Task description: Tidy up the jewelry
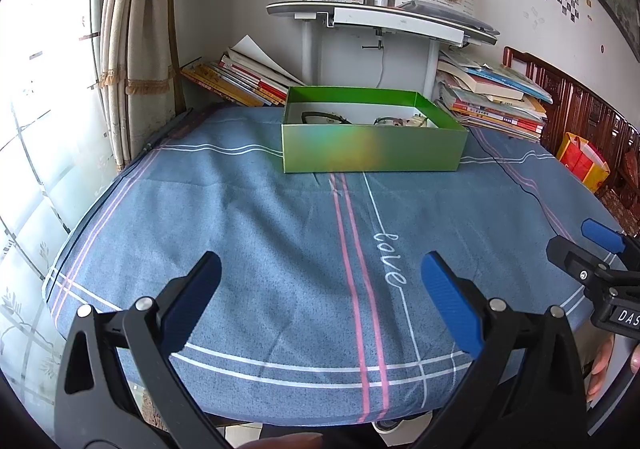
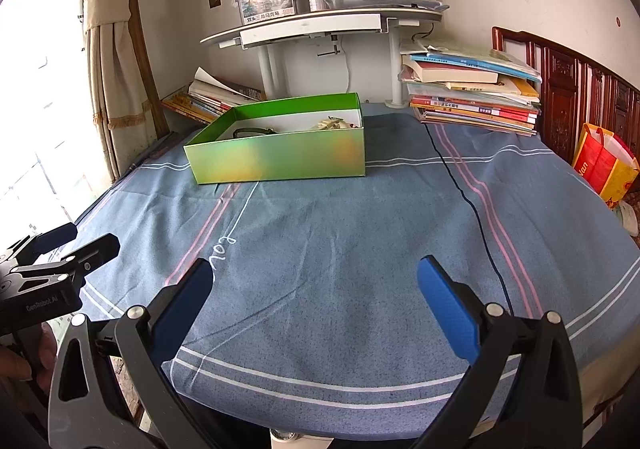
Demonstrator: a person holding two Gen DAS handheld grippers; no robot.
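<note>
The left gripper (image 1: 320, 301) and right gripper (image 2: 314, 303) hover released over the blue checked desk cloth (image 1: 280, 233); the jewelry (image 2: 334, 124) lies in the far green cardboard box (image 1: 374, 147).

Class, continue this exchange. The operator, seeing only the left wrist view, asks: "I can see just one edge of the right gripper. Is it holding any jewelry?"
Observer: No. The right gripper is open, and only the blue cloth shows between its fingers.
Operator: The black cable disappears behind that gripper. Where does it go?
Observer: The black cable runs on down the cloth toward the near edge and is lost behind the right gripper's blue-padded finger.
</note>
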